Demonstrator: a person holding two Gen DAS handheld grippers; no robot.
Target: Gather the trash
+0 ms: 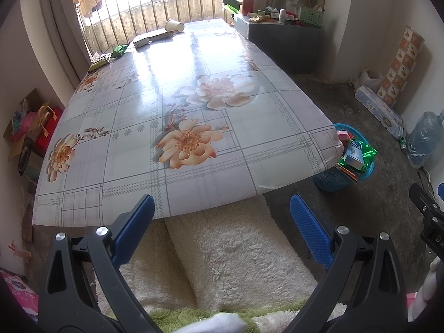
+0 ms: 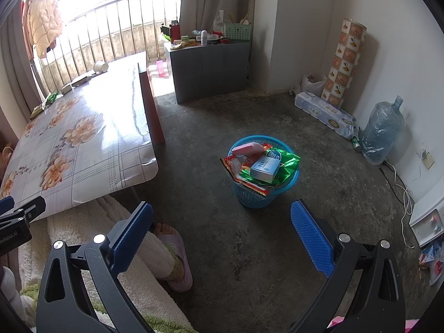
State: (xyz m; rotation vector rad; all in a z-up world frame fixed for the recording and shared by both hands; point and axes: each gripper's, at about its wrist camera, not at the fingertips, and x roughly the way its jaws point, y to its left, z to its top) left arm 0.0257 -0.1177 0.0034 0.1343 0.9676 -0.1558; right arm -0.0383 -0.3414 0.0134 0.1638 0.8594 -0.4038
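A blue trash basket (image 2: 260,194) stands on the floor right of the table, piled with wrappers, a blue-white box (image 2: 265,168) and a pink item; it also shows in the left wrist view (image 1: 337,179). Trash lies at the table's far end: a tipped paper cup (image 1: 174,25), a flat carton (image 1: 144,41), green snack packets (image 1: 120,50). My left gripper (image 1: 222,208) is open and empty, above the table's near edge. My right gripper (image 2: 222,216) is open and empty, over the floor, short of the basket.
The flowered table (image 1: 172,102) fills the left wrist view. A grey cabinet (image 2: 208,69) with clutter stands behind. A water jug (image 2: 383,130), tissue pack (image 2: 324,113) and patterned roll (image 2: 345,61) line the right wall. My fleece-clad legs and slipper (image 2: 177,260) are below.
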